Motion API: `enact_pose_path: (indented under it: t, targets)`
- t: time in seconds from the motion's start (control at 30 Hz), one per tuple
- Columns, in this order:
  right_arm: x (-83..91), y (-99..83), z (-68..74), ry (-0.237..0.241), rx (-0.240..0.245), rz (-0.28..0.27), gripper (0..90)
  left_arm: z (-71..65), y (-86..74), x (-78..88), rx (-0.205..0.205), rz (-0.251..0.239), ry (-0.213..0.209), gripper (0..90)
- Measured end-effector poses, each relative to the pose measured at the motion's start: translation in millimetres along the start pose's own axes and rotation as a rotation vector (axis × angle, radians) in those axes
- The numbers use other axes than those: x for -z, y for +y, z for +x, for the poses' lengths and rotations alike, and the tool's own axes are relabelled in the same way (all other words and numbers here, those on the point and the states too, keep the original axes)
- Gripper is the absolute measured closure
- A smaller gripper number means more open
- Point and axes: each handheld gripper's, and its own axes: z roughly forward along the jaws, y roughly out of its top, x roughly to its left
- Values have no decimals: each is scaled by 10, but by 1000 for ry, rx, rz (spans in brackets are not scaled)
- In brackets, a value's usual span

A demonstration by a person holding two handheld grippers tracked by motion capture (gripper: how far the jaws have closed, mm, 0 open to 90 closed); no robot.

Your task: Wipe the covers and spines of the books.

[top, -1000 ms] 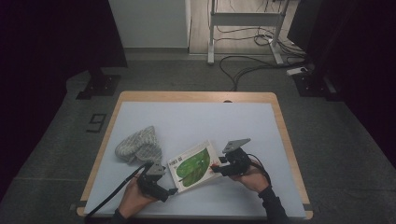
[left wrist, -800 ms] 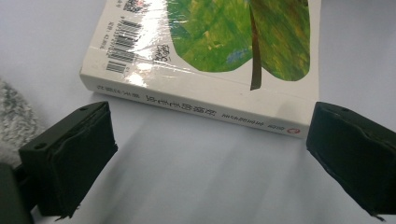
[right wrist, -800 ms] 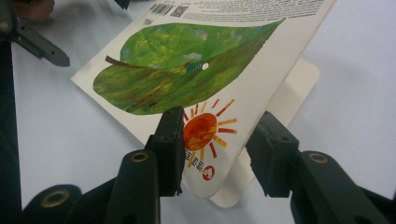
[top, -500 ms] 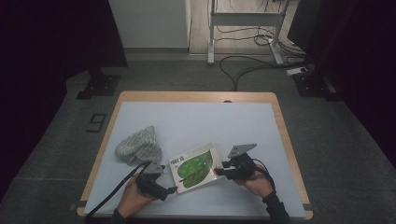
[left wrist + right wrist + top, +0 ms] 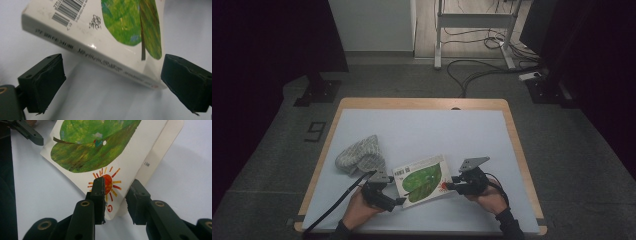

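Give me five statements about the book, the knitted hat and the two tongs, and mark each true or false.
1. The right tongs are closed on a corner of the book. True; their jaws have just been closing, and the cover's edge sits between them.
2. The left tongs clamp the book's spine. False: their jaws stand wide apart on either side of the spine, not pressing it.
3. The book's cover shows a red apple. False: it shows a big green leaf and a small red-orange sun.
4. The knitted hat lies on the table, left of the book. True.
5. The hat rests on top of the book. False: it lies on the white surface beside it.
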Motion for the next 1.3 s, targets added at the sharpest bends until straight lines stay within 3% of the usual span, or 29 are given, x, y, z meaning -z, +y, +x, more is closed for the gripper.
enact_pose_path:
  t: [0.13,0.3,0.4,0.5,0.7,0.83,0.9,1.13,1.3]
  targets:
    - [-6,-10,-9,4,-4,0,676,6,44,-33,1,-17,-5,148]
    - [-15,-29,-34,15,-21,-3,662,-10,88,-54,-9,-12,-11,174]
    - [-34,-42,-40,-8,-19,16,631,-24,105,-37,-16,-13,-6,201]
    - [-54,-41,-48,-19,-17,26,577,-24,116,-23,-13,-7,-6,220]
    - [-53,29,-124,-41,-87,-4,420,-24,134,7,-12,-4,-7,262]
    - [-135,113,-182,-54,-113,21,337,-17,152,40,-2,-3,-16,309]
    - [-180,146,-198,-55,-124,24,326,-8,163,61,9,-6,-24,338]
    - [-270,259,-236,12,-164,-6,364,44,211,136,43,-23,-53,450]
    - [-227,321,-213,-1,-167,-14,413,87,274,184,47,-22,-46,507]
